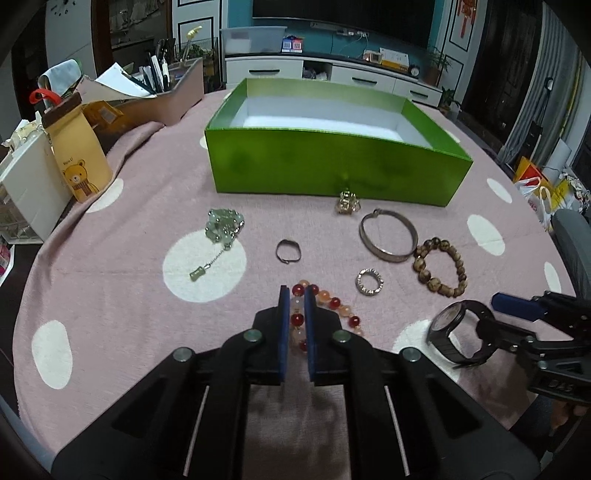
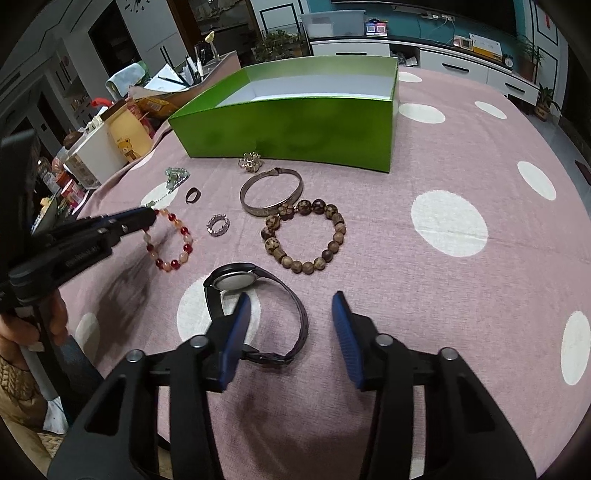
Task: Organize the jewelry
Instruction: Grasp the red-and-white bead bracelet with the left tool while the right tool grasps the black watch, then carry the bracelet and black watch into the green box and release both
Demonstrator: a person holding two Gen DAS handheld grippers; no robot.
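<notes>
On the dotted pink cloth [image 1: 122, 258], left gripper [image 1: 297, 295] pinches the red-and-peach bead bracelet [image 1: 334, 302] — right gripper [image 2: 291, 304] spread around the black wristwatch [image 2: 236, 278].

Beyond the pink dotted tablecloth [image 1: 110, 295], a white TV cabinet [image 1: 369, 79] stands against a teal wall [image 1: 236, 14].

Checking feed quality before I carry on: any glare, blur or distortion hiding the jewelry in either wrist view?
Left wrist view: sharp, heavy fisheye bowing, dark corners; glossy sheen on the green box, red bead bracelet clear. Right wrist view: same bowing; right gripper pads slightly motion-blurred, a soft shadow beneath the left gripper, black watch readable.
</notes>
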